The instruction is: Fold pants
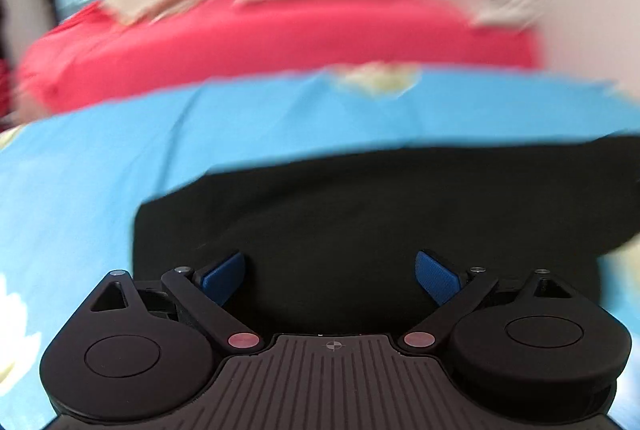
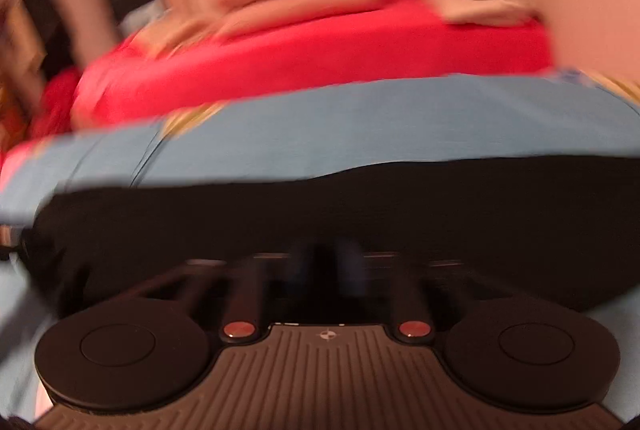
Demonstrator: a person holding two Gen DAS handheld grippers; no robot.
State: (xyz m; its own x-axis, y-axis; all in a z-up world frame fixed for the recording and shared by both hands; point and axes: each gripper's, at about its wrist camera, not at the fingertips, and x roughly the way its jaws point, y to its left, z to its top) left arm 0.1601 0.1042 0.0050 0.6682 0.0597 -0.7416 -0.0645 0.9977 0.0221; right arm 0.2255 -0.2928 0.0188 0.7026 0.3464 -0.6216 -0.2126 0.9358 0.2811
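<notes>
Black fabric pants (image 1: pixel 360 198) lie flat on the light blue bed sheet (image 1: pixel 100 158), directly under the left claw (image 1: pixel 331 276), whose blue pads stand wide apart. Right claw (image 2: pixel 326 266) fingers sit close together over the pants; whether cloth is pinched, I cannot tell. Beyond the pants' far edge, blue sheet lies bare up to the red bed cover (image 1: pixel 280 42).

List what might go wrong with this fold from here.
1. The left gripper is open above the black pants, holding nothing, so that side may lag or bunch.
2. The right gripper looks closed, but blur hides whether it holds cloth; a thin pinch could slip.
3. The blue sheet might be dragged along.
</notes>
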